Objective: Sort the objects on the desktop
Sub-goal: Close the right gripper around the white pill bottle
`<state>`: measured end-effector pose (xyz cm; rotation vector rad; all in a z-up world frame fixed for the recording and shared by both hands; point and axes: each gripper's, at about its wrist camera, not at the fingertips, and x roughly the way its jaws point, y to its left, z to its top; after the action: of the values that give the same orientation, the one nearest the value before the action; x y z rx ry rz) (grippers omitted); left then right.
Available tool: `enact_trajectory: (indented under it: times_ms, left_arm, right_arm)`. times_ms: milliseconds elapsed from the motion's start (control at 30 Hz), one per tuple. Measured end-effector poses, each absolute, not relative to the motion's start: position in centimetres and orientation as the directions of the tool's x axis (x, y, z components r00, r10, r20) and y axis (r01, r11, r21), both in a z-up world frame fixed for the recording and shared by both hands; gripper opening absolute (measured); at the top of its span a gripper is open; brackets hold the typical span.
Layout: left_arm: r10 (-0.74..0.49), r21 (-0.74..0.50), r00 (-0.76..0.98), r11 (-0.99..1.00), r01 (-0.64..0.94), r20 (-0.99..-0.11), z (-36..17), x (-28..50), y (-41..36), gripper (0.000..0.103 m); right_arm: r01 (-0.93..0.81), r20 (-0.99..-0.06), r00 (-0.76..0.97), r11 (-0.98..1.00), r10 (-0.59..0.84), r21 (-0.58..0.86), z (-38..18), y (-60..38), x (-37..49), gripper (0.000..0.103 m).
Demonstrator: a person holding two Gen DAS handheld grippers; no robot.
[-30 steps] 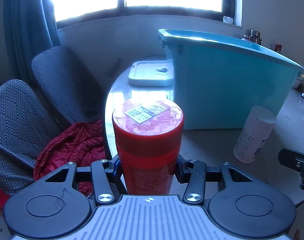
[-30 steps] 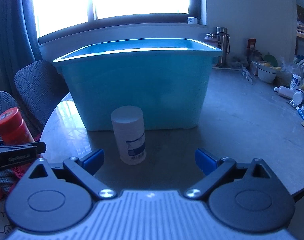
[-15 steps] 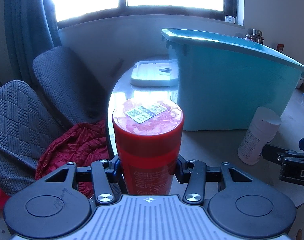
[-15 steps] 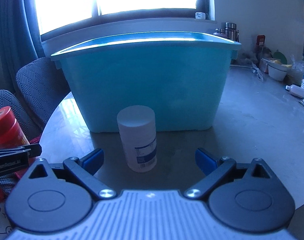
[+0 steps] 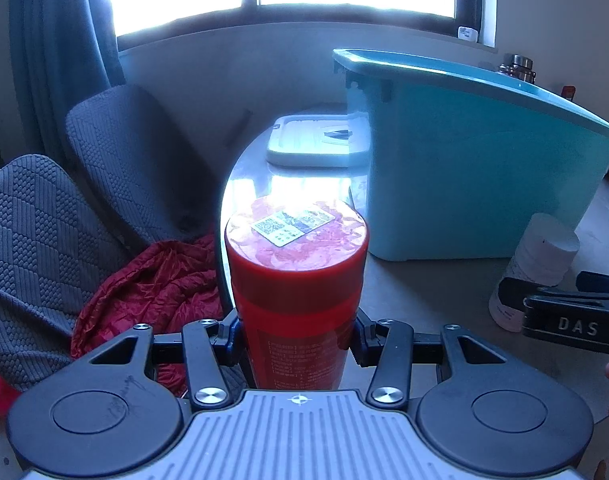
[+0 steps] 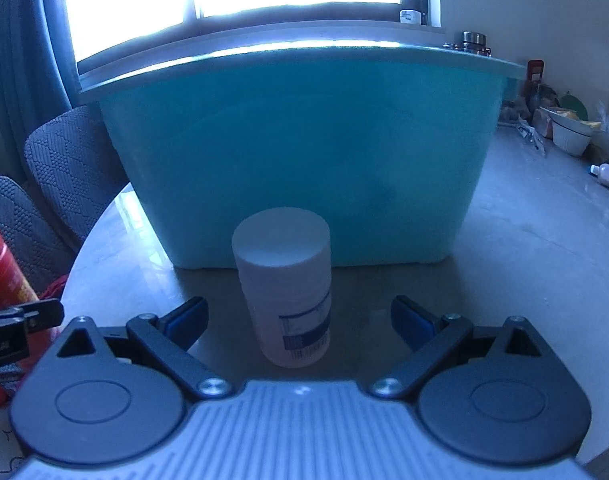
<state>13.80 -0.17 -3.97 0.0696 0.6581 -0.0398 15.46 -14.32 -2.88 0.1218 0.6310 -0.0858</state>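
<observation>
Your red can (image 5: 296,280) sits upright in your left gripper (image 5: 296,338), w/ both pads pressed tight on its sides. It's held up near the table edge, above the red cloth (image 5: 152,288) on the gray chair (image 5: 44,248).

The white bottle (image 6: 286,284) stands on the table (image 6: 524,248), just in front of the blue bin (image 6: 304,152). Your right gripper (image 6: 298,320) is wide open w/ the bottle between its fingers. The pads aren't touching it; there's a gap on each side.

The bin is open on top, but you can't see inside it from here, so I can't tell what's been put in. Its white lid (image 5: 316,146) lies flat on the table behind it, by the window.

So: one thing is in hand, one is lined up for a grab, neither is in the bin. More small stuff (image 6: 568,132) sits far off on the right side of the table, maybe left to sort too.
</observation>
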Motion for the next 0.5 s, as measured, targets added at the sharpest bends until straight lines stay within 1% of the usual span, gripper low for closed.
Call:
enact_trajectory:
  times_ms: [500]
  left_arm:
    - [-0.021,0.057,0.782,0.996,0.071,-0.623,-4.5,15.5,0.0,0.05]
  right_arm:
    - [0.122,-0.604,0.797,0.987,-0.032,0.109,-4.4,-13.6,18.4,0.098]
